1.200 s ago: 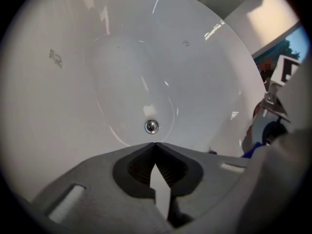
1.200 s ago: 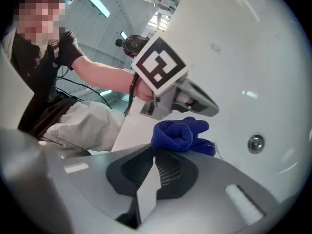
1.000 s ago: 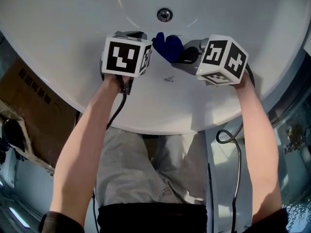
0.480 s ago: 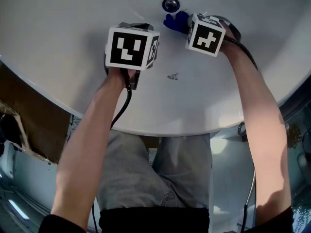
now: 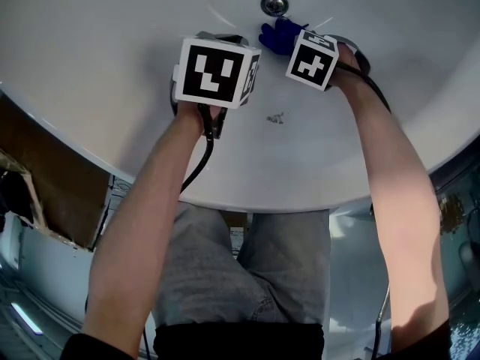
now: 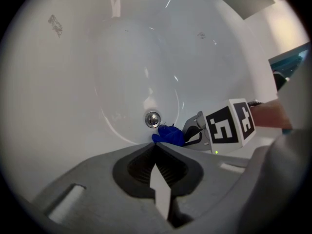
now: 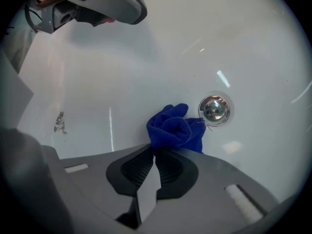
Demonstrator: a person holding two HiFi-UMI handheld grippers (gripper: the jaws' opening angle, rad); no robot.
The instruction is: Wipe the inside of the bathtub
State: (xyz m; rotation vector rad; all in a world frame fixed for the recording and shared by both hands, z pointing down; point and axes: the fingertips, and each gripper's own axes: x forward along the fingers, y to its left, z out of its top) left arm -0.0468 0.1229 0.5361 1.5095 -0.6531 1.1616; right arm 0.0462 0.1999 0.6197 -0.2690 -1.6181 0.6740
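Probably soft and limp, the cloth (image 7: pixel 173 128) beside the drain (image 7: pixel 214 109) is pinched edgewise by the right gripper (image 7: pixel 155 152); the left gripper (image 6: pixel 157 147) is closed, empty.

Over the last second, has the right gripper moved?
Yes. The right gripper has pushed the cloth closer to the drain; in the head view the cloth now sits right beside it.

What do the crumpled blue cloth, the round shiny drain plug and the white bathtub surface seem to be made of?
The blue cloth looks like soft microfibre or terry: fuzzy ribbed pile, loose folds. The round drain plug looks like polished, chrome-like metal, with mirror-like reflections. The white bathtub is glossy acrylic or enamel, and which one cannot be told; it shows sharp light streaks.
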